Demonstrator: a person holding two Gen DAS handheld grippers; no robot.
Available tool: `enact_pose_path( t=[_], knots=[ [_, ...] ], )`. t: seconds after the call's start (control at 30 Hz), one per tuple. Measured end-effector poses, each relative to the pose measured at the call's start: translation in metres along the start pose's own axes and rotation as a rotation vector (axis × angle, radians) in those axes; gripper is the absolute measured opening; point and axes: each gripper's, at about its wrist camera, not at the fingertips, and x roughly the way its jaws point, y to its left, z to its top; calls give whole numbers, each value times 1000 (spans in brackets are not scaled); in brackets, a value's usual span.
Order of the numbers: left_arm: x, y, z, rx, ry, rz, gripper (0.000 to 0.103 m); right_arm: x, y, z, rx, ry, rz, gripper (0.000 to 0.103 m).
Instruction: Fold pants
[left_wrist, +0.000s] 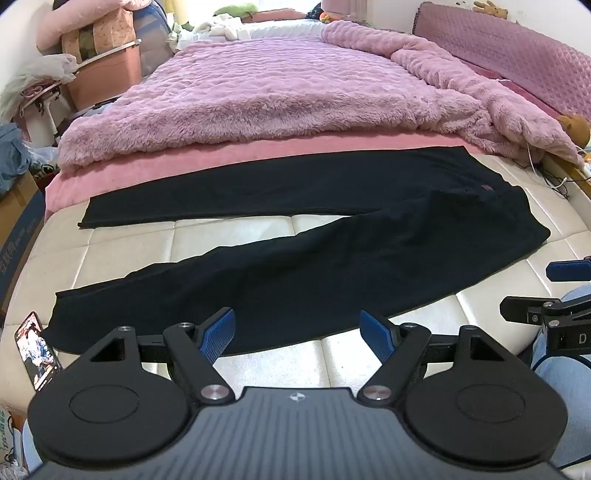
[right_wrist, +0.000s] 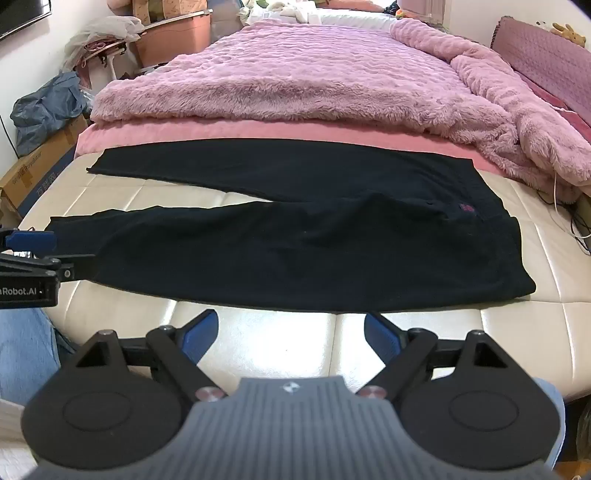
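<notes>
Black pants lie flat on a cream quilted bench, legs spread in a V toward the left and the waist at the right. My left gripper hovers open over the near leg's front hem edge, with nothing between its blue pads. My right gripper stands open just short of the pants' near edge, over bare bench, empty too. Each gripper shows at the edge of the other's view: the right gripper and the left gripper.
A fluffy pink blanket covers the bed behind the bench. A phone lies at the bench's left end. Boxes and bags crowd the floor at left. Cables trail at the right. A person's jeans-clad knee is near.
</notes>
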Motion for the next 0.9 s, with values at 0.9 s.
enact_pose_path(
  t=[0.9],
  knots=[
    [-3,-1,0,6,-6,-6,90,-2,4,-1,-16,1,1,82]
  ],
)
